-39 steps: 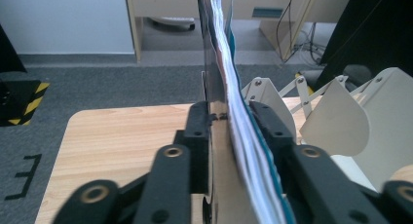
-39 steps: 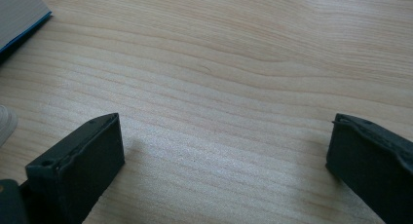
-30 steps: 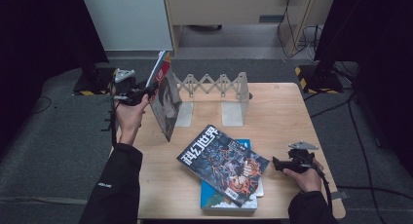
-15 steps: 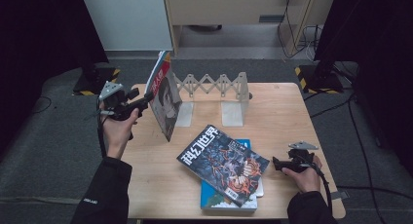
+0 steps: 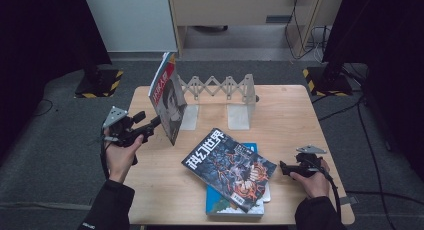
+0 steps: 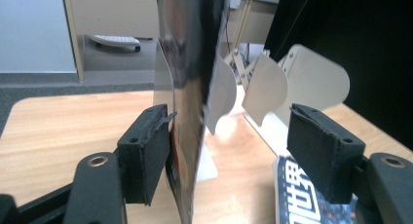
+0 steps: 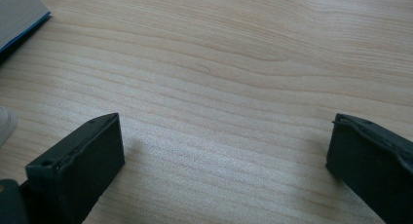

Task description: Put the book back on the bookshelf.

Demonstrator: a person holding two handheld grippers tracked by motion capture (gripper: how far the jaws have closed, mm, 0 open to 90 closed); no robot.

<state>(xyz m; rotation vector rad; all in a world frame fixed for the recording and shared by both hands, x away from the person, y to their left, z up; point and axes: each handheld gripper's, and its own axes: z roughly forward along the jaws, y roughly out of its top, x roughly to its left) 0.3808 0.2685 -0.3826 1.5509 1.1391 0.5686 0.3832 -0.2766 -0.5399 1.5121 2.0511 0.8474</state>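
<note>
High view: the magazine (image 5: pixel 167 97) stands on edge at the left end of the expanding metal book rack (image 5: pixel 220 97) on the worktop (image 5: pixel 295 115), top tilted left. The left gripper (image 5: pixel 155 122) sits at its lower left edge. The right gripper (image 5: pixel 284 168) rests beside the stacked books (image 5: pixel 231 170).

Left gripper view: the jaws have just been opening; the magazine's edge remains between them, touching the left pad (image 6: pixel 146 153), with the right pad clear. Risk: unsupported, the glossy, flexible magazine may bow or topple off the rack divider. A snagged pad could drag it over.

Right gripper view: jaws apart, nothing between them, above bare worktop.
</note>
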